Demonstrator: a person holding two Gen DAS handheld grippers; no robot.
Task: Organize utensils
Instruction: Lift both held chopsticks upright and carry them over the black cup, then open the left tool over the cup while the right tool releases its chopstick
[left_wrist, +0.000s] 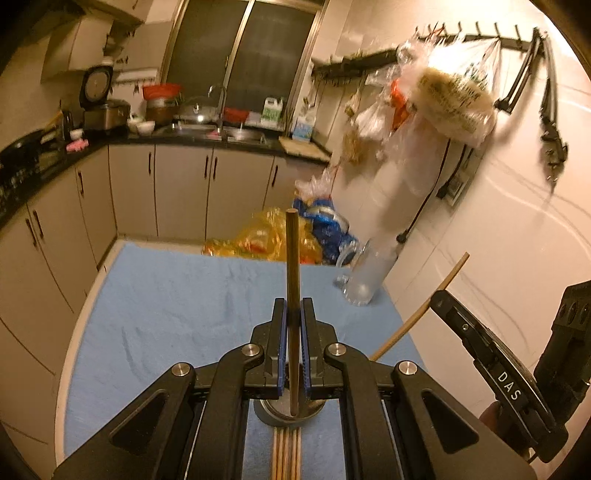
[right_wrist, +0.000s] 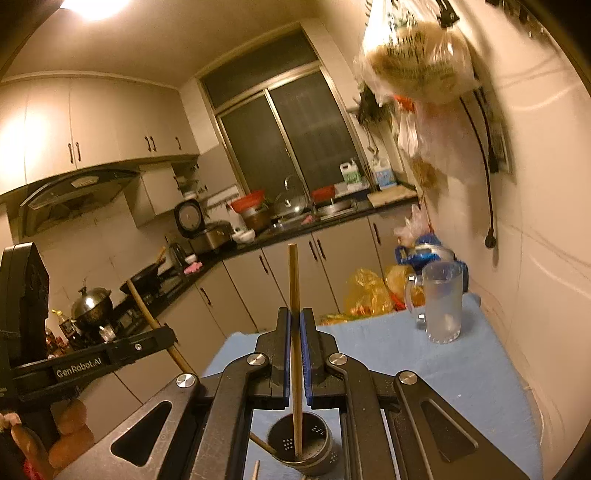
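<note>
My left gripper (left_wrist: 293, 314) is shut on a dark brown chopstick (left_wrist: 291, 258) held upright, its lower end in a metal holder cup (left_wrist: 271, 413) on the blue cloth. My right gripper (right_wrist: 294, 325) is shut on a light wooden chopstick (right_wrist: 293, 277), also upright, its lower end inside the perforated metal holder (right_wrist: 317, 450). Another chopstick (right_wrist: 260, 443) leans in that holder. Several chopsticks (left_wrist: 286, 454) lie on the cloth below the holder. The right gripper's chopstick (left_wrist: 417, 314) shows at the right of the left wrist view.
A frosted glass mug (right_wrist: 441, 302) stands on the blue cloth (left_wrist: 166, 314) near the wall. Plastic bags (left_wrist: 266, 240) lie beyond the table's far edge. Bags (left_wrist: 450, 99) hang on the right wall. Kitchen counters run along the back and left.
</note>
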